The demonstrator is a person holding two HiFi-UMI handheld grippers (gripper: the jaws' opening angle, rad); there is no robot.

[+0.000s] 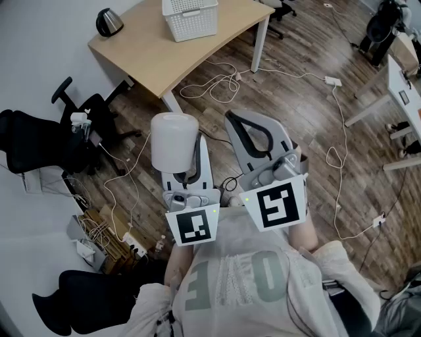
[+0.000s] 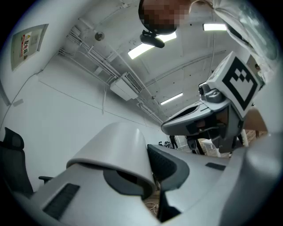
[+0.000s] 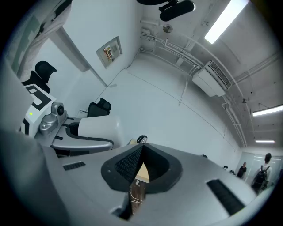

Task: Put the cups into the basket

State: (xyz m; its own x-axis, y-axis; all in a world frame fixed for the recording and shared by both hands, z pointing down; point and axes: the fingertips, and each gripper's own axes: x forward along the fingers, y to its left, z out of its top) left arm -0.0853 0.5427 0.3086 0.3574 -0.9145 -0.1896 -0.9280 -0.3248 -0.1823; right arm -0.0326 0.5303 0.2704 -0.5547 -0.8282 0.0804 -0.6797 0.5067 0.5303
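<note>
My left gripper [image 1: 189,150] is shut on the wall of a white cup [image 1: 172,141], held up over the floor close to the person's chest. In the left gripper view the white cup [image 2: 116,149] sits mouth-down over the left jaw, and the dark pad of the right jaw presses its wall. Beside it, my right gripper [image 1: 252,129] is shut with nothing in it; in the right gripper view its dark pads [image 3: 128,162] meet. The white slatted basket [image 1: 191,17] stands on the wooden table [image 1: 148,49] ahead, well away from both grippers.
A dark kettle [image 1: 108,22] stands on the table's left end. Black office chairs [image 1: 85,125] stand at the left by the wall. Cables [image 1: 217,82] and a power strip [image 1: 332,81] lie on the wooden floor. Another white desk [image 1: 401,85] is at the right.
</note>
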